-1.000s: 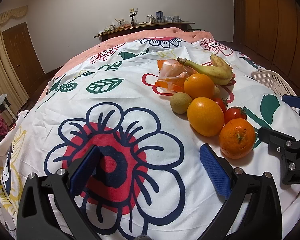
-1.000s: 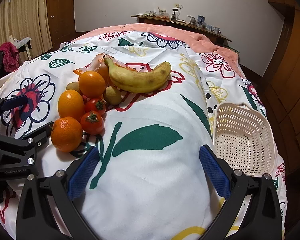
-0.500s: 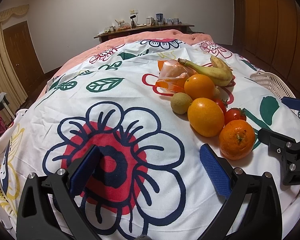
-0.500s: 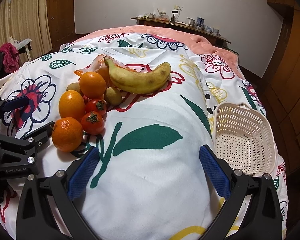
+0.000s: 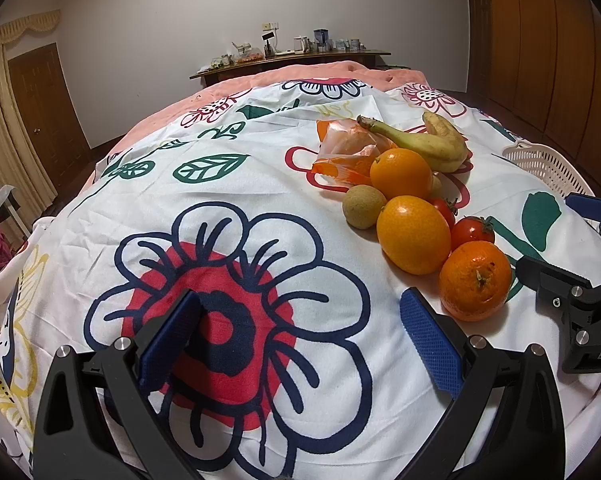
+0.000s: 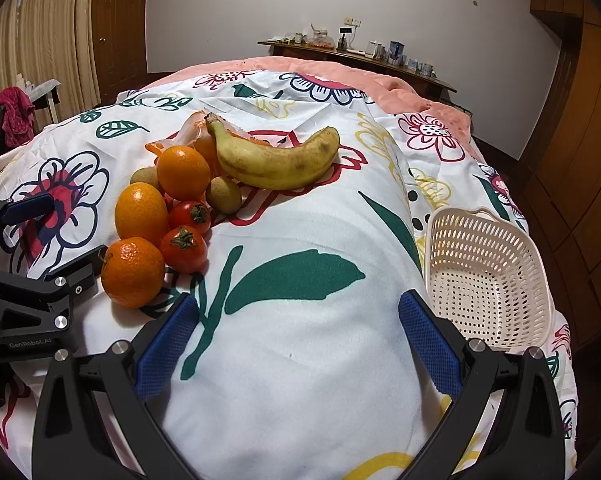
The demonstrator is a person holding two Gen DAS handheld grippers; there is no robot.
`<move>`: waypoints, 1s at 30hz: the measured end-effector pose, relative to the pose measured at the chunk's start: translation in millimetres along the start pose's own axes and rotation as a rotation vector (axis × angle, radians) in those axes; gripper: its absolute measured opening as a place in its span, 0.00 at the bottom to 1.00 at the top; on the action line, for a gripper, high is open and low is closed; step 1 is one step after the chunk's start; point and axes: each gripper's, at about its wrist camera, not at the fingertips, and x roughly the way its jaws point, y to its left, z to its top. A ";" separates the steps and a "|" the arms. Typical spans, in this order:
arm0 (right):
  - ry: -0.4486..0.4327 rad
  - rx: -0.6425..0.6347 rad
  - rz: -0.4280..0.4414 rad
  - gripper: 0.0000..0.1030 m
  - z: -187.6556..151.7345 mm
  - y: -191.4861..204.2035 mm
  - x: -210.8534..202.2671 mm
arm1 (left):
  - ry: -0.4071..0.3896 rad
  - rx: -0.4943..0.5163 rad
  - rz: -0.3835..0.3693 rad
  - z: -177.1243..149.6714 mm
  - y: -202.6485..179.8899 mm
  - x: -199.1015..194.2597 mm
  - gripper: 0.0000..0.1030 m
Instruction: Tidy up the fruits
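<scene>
Sitting wide apart, the left gripper point(image 5: 300, 340) and right gripper point(image 6: 300, 340) hold nothing. An orange point(image 6: 132, 272) lies between them. The basket point(image 6: 488, 276) sits right of the right gripper.

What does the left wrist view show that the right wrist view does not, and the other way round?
Only the left wrist view: the bedspread's whole big red-and-navy flower, under the open left tool. Only the right wrist view: the inside of the empty basket, a second kiwi beside the banana, and the green leaf print. Both: the fruit pile with the nearest mandarin, two tomatoes and the banana; both tools open.
</scene>
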 end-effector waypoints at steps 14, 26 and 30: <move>0.003 0.001 0.003 0.95 -1.0 -0.1 1.2 | 0.002 -0.005 -0.007 0.3 -3.0 5.7 0.98; -0.044 0.031 0.052 0.95 -3.7 -5.7 -9.3 | -0.008 -0.014 -0.013 2.6 -12.2 6.7 0.98; -0.103 -0.002 0.085 0.95 -2.7 -0.2 -27.5 | -0.032 -0.039 -0.008 5.5 -7.3 -1.8 0.98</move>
